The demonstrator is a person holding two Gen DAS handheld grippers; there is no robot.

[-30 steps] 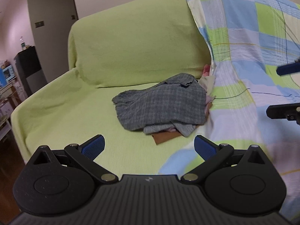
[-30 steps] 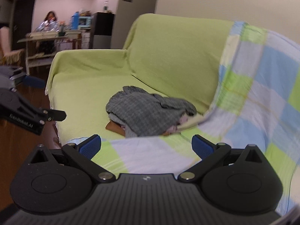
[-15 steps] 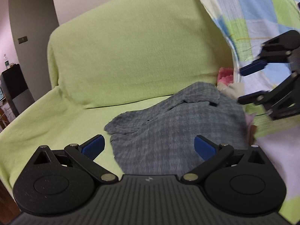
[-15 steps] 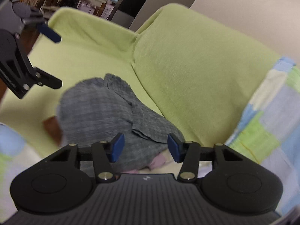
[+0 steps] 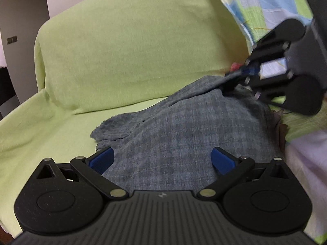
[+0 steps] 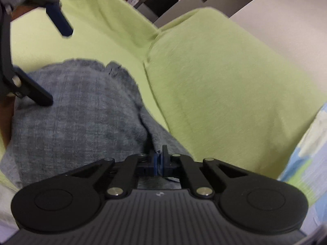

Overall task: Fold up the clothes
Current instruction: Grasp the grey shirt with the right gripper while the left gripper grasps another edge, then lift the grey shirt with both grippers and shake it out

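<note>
Green sofa (image 5: 126, 47) ahead: your right gripper (image 6: 159, 160) pinches the grey garment (image 5: 184, 134) edge, your left gripper (image 5: 162, 161) gapes wide over it.

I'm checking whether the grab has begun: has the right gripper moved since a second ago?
Yes. The right gripper has closed in on the grey garment lying on the green sofa, and its jaws are now shut on a fold of it.
</note>
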